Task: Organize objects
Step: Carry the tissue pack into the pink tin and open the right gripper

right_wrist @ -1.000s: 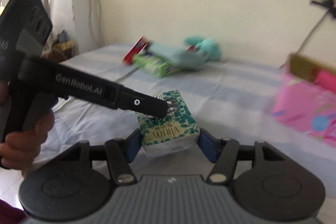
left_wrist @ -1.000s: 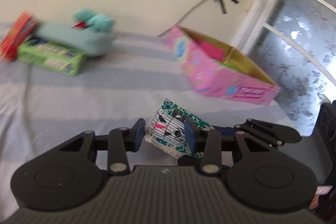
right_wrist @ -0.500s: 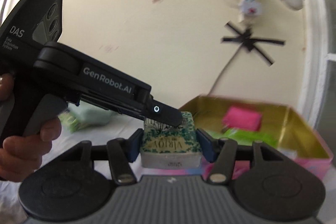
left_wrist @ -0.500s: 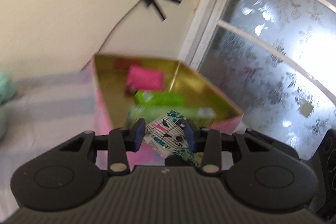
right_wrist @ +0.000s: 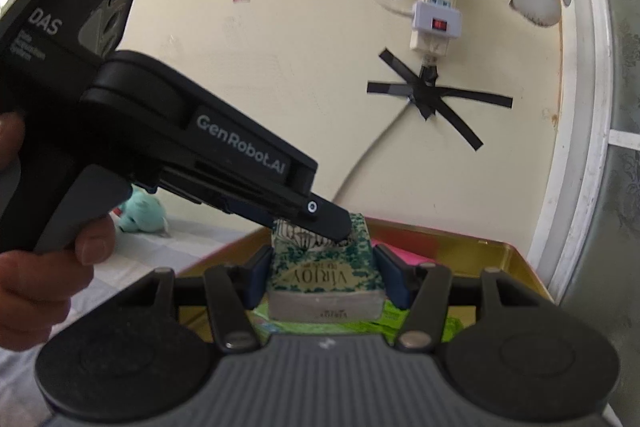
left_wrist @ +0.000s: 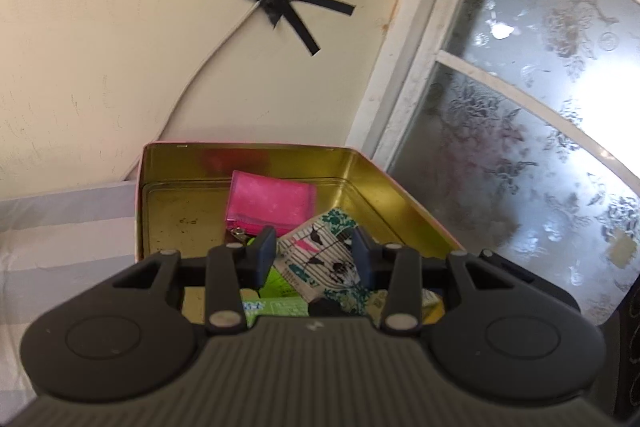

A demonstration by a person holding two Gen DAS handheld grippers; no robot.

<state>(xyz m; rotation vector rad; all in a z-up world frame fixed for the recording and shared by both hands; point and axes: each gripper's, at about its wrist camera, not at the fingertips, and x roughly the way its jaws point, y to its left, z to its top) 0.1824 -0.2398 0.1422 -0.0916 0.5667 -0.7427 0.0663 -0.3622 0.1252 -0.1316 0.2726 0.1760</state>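
Left wrist view: both grippers, left (left_wrist: 314, 253) & right (right_wrist: 322, 277), clamp one green floral tissue pack (left_wrist: 320, 259) over open gold-lined pink tin (left_wrist: 248, 157) w/ pink pouch (left_wrist: 272, 201).

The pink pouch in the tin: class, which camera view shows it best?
The left wrist view: the pink pouch lies in plain sight on the tin floor. The right wrist view shows only a pink sliver behind the tissue pack.

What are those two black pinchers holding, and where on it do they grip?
One green-and-white tissue pack: the right gripper squeezes its two sides, and the left gripper pinches its far end, over the open tin.
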